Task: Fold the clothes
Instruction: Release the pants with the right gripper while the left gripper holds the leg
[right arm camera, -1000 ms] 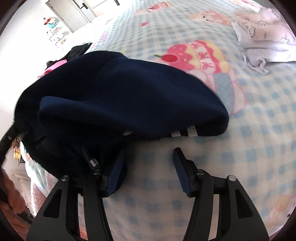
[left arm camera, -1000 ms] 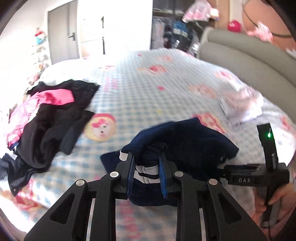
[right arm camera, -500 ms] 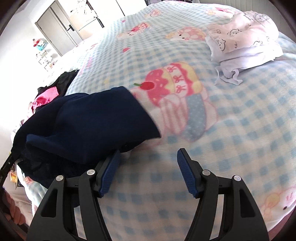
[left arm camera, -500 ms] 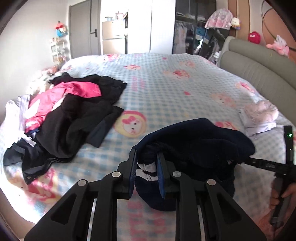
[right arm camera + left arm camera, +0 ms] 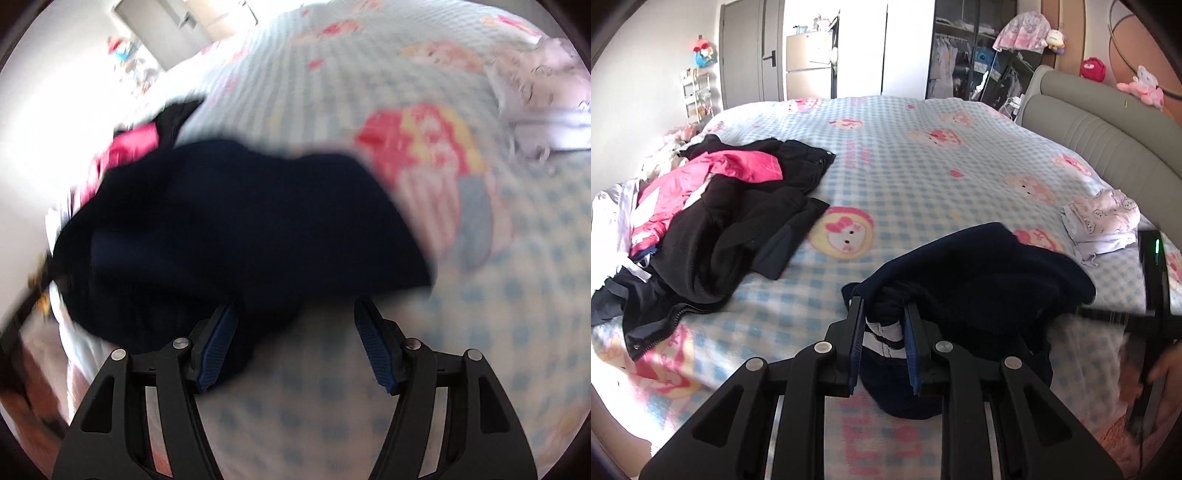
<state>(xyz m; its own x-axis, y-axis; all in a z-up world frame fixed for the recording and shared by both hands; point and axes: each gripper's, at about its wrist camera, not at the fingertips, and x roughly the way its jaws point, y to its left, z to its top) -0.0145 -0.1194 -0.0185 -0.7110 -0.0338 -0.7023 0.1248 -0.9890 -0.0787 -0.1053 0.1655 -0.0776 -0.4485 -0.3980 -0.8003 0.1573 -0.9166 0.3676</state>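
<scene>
A navy garment [image 5: 979, 273] with white stripes at its cuff lies bunched on the bed's near side. My left gripper [image 5: 882, 314] is shut on the striped cuff of that garment. In the blurred right wrist view the same navy garment [image 5: 236, 225] fills the left middle. My right gripper [image 5: 295, 317] stands open just in front of its near edge, with cloth beside the left finger and nothing clamped. The right gripper's body [image 5: 1152, 295] and a hand [image 5: 1167, 369] show at the right edge of the left wrist view.
A heap of black and pink clothes [image 5: 713, 206] covers the bed's left side. A folded white patterned garment [image 5: 1104, 218] lies by the grey headboard [image 5: 1108, 140]. The blue checked bedspread [image 5: 905, 166] stretches beyond. A wardrobe and door stand at the back.
The left gripper has lifted and pulled back, still holding the striped cuff. The right gripper stayed open and moved fast; its view is now blurred, with the navy cloth nearer its fingers again.
</scene>
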